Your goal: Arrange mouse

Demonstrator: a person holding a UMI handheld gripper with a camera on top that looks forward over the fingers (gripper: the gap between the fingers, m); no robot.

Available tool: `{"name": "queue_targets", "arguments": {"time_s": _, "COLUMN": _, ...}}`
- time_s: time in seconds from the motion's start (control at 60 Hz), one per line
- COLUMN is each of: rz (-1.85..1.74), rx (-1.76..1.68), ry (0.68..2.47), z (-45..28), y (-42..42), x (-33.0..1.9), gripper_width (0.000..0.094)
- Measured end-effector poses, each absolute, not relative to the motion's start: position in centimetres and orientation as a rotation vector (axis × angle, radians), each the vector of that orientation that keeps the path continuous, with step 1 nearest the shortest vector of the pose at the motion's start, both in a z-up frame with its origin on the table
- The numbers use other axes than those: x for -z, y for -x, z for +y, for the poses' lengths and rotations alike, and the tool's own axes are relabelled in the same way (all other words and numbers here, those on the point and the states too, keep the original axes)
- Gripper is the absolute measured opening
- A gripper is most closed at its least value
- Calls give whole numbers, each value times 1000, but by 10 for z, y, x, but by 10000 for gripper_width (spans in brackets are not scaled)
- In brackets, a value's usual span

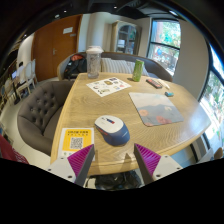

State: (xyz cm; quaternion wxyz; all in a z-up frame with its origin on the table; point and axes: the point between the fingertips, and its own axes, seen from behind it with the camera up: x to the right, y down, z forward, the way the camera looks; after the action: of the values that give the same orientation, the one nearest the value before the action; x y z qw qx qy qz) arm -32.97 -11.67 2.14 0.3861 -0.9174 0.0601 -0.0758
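Observation:
A grey and blue mouse (111, 129) lies on the round wooden table (120, 105), near its front edge. A grey mouse mat (156, 107) lies to the right of it, further back. My gripper (115, 160) is open, with its purple pads (83, 158) wide apart. The mouse sits just ahead of the fingertips, between their lines, and neither finger touches it.
A yellow card with a QR code (74, 140) lies left of the mouse. Papers (108, 86), a clear jug (94, 62), a green bottle (137, 70) and a remote (154, 83) stand further back. Grey chairs (40, 105) surround the table.

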Motion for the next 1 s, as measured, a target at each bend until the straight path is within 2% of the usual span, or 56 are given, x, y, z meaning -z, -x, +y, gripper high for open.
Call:
{"name": "queue_targets", "arguments": {"time_s": 0.1, "rz": 56, "rx": 131, "ry": 2328, "z": -100, "y": 324, "x": -17, "gripper_width": 816}}
{"name": "queue_targets", "arguments": {"time_s": 0.317, "rz": -26, "rx": -40, "ry": 2275, "z": -51, "y": 301, "x": -30, "gripper_width": 812}}
{"name": "queue_targets", "arguments": {"time_s": 0.4, "rz": -70, "rx": -64, "ry": 2244, "z": -34, "y": 291, "x": -27, "gripper_width": 728}}
{"name": "queue_targets", "arguments": {"time_s": 0.483, "rz": -71, "rx": -80, "ry": 2248, "z": -32, "y": 260, "x": -5, "gripper_width": 546}}
{"name": "queue_targets", "arguments": {"time_s": 0.567, "rz": -54, "rx": -89, "ry": 2257, "z": -22, "y": 223, "x": 9, "gripper_width": 510}}
{"name": "queue_targets", "arguments": {"time_s": 0.7, "rz": -126, "rx": -163, "ry": 2350, "z": 1, "y": 232, "x": 19, "gripper_width": 477}}
{"name": "queue_targets", "arguments": {"time_s": 0.817, "rz": -110, "rx": -283, "ry": 2399, "z": 3, "y": 230, "x": 3, "gripper_width": 457}}
{"name": "queue_targets", "arguments": {"time_s": 1.0, "rz": -137, "rx": -191, "ry": 2181, "z": 55, "y": 170, "x": -89, "gripper_width": 382}}
